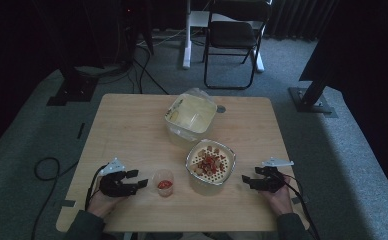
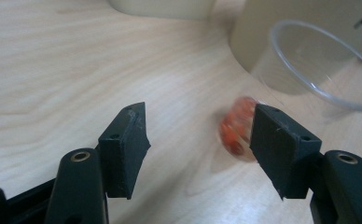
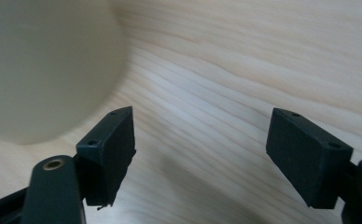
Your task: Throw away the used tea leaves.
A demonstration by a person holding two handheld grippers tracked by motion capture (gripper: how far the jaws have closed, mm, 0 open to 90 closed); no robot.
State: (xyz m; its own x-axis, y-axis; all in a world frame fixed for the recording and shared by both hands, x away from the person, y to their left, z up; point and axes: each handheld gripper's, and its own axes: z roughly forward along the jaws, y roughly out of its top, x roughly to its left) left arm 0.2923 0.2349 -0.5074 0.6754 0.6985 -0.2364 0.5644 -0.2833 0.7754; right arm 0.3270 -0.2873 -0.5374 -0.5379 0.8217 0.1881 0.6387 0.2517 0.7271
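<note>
A small clear plastic cup [image 1: 164, 181] with red sauce in its bottom stands on the wooden table [image 1: 132, 130] near the front. My left gripper [image 1: 136, 179] lies just left of it, open, with nothing between its jaws. In the left gripper view the cup [image 2: 309, 70] shows ahead and to the right of the left gripper [image 2: 200, 128], the red sauce [image 2: 235, 128] blurred beside the right jaw. A white bowl [image 1: 210, 161] holding a perforated tray of food with red pieces sits right of the cup. My right gripper [image 1: 248, 179] rests open just right of that bowl.
A second pale container [image 1: 191, 114] with yellowish contents stands behind the bowl, mid-table. In the right gripper view the bowl's side [image 3: 44, 65] looms at the left, with my right gripper [image 3: 200, 137] over bare wood. A folding chair [image 1: 234, 35] and stands are on the floor beyond.
</note>
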